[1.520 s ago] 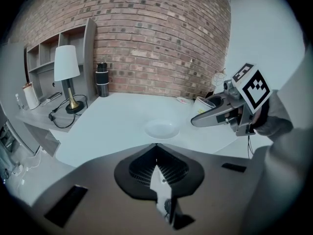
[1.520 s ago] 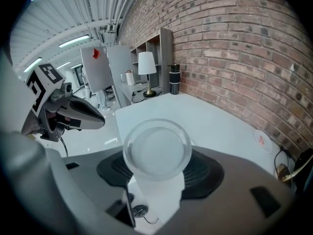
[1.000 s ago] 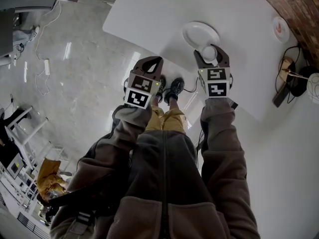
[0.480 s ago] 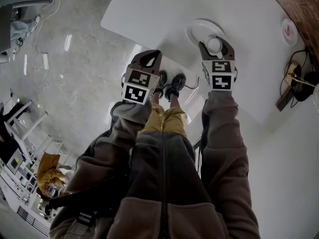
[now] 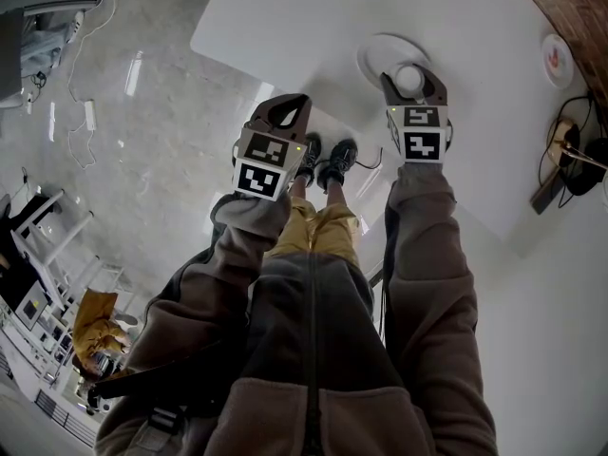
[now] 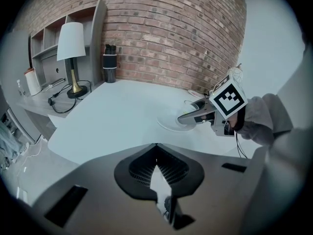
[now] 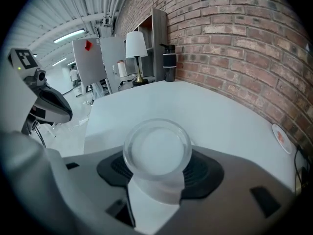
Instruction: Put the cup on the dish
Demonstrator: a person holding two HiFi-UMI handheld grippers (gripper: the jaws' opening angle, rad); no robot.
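Clear cup [image 7: 156,151] is clamped upright between the right gripper [image 5: 412,76] jaws, long axis vertical, mouth up, over the dish's [image 5: 378,53] near edge; contact cannot be determined. Left gripper [image 6: 156,146] is closed and empty at the table [image 5: 285,27] edge. Lamp [image 6: 72,53] and bottle [image 6: 109,62] stand well apart.

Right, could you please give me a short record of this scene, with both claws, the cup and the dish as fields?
right claw: shut on the cup, held over the dish
cup: clear, mouth up, between the right claw's jaws
dish: white, on the table, partly under the cup; cannot tell whether the cup touches it
left claw: shut, nothing in it, short of the table's near edge
task state: cup not yet released on the dish
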